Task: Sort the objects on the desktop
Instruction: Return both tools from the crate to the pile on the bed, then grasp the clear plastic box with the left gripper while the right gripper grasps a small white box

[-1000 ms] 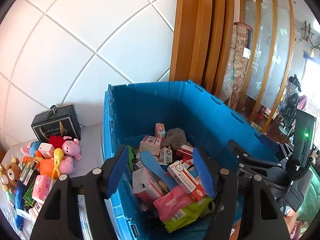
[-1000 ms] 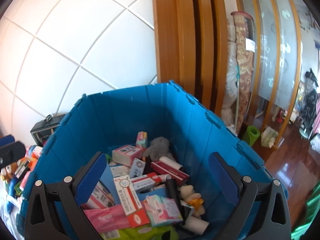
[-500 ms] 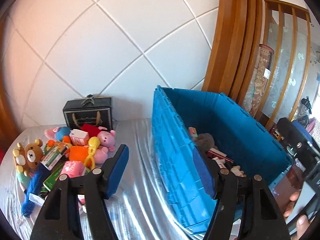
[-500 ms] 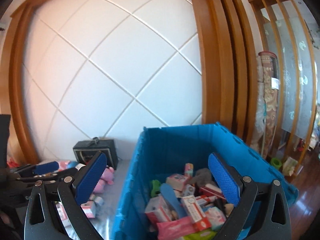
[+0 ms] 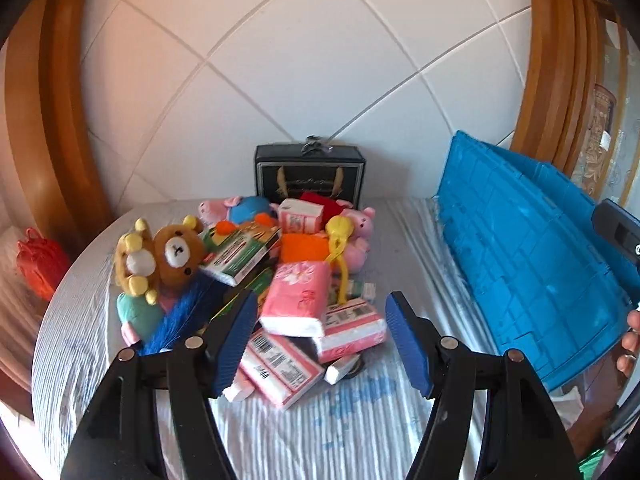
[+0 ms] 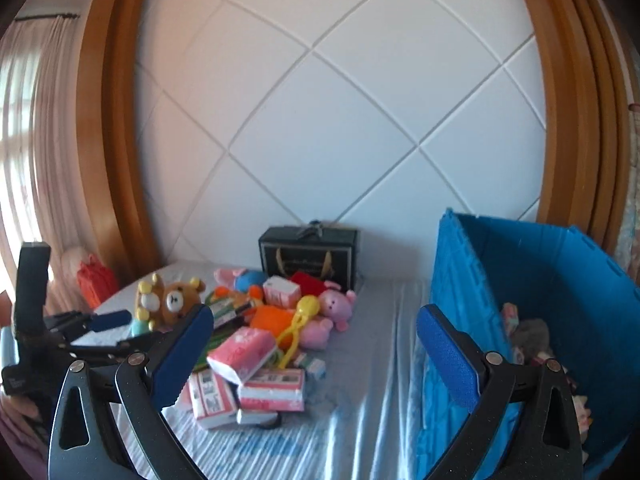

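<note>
On the striped grey cloth [image 5: 408, 248] against the white quilted wall, the pile of toys and packets now fills the middle of both views, where a second ago each camera looked straight down into the blue crate [image 5: 532, 264]. The crate has slid to the right edge of both pictures. The left gripper [image 5: 320, 332] hangs over the near side of the pile, its blue pads wide apart with nothing between them; below the gap lie a pink tissue pack [image 5: 296, 300] and two red-and-white cartons [image 5: 280, 364]. The right gripper [image 6: 316, 348] is likewise spread and empty, pointing at the bare cloth between pile and crate.

Farther back in the pile sit a brown bear plush [image 5: 176, 250], a pink pig plush [image 5: 360, 232], a yellow plastic toy [image 5: 340, 236], a green-and-white box [image 5: 240, 252] and a small pink carton [image 5: 300, 216], with a black gift box [image 5: 310, 176] standing behind them at the wall.

The crate's contents are hidden in the left view by its outer wall; the right view shows only a strip of them, a grey plush [image 6: 528, 334] and some cartons, too blurred to name. Lower items in the pile are covered by those on top. Fingers [image 5: 632, 344] are cut off at the right edge of the left view.
</note>
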`<state>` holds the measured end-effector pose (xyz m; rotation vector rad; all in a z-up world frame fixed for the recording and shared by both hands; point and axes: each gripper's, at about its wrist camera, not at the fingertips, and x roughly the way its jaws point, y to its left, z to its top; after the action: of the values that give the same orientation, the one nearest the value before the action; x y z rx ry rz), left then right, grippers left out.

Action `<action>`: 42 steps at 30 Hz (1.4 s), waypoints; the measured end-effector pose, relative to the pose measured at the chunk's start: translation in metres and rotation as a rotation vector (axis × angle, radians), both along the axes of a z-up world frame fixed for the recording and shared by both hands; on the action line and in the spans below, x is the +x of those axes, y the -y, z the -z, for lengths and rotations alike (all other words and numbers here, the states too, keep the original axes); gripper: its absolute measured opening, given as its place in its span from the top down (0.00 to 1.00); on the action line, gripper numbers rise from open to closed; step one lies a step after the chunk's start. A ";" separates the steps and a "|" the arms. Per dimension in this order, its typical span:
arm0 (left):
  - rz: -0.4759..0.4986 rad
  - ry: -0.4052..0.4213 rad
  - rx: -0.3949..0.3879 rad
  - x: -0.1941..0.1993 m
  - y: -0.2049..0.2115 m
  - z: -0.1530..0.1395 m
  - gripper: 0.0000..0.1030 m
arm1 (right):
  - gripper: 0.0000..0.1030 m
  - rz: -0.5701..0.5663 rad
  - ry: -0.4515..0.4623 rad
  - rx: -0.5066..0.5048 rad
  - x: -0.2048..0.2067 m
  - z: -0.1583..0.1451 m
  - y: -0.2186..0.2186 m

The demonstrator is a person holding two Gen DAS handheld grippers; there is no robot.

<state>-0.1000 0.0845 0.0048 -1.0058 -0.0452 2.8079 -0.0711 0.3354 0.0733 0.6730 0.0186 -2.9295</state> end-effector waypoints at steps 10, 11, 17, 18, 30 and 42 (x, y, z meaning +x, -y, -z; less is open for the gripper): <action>-0.229 0.231 -0.051 -0.012 0.116 0.140 0.36 | 0.00 0.009 0.362 -0.017 -0.052 0.140 0.015; -0.240 0.262 -0.038 -0.014 0.124 0.153 0.36 | 0.00 0.013 0.396 -0.016 -0.058 0.152 0.015; -0.309 0.336 0.019 -0.028 0.158 0.200 0.36 | 0.00 0.014 0.555 -0.016 -0.081 0.208 0.024; -0.306 0.337 0.020 -0.034 0.159 0.203 0.36 | 0.00 0.016 0.577 -0.019 -0.086 0.215 0.025; -0.219 0.328 -0.020 -0.097 0.152 0.220 0.40 | 0.00 -0.020 0.692 -0.023 -0.122 0.249 0.044; -0.248 0.303 -0.005 -0.069 0.166 0.213 0.40 | 0.04 -0.080 0.805 -0.098 -0.144 0.281 0.080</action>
<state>-0.1694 -0.0814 -0.2084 -1.5141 -0.2118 2.8377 -0.2156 0.2558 -0.2073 1.7083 -0.1723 -2.3555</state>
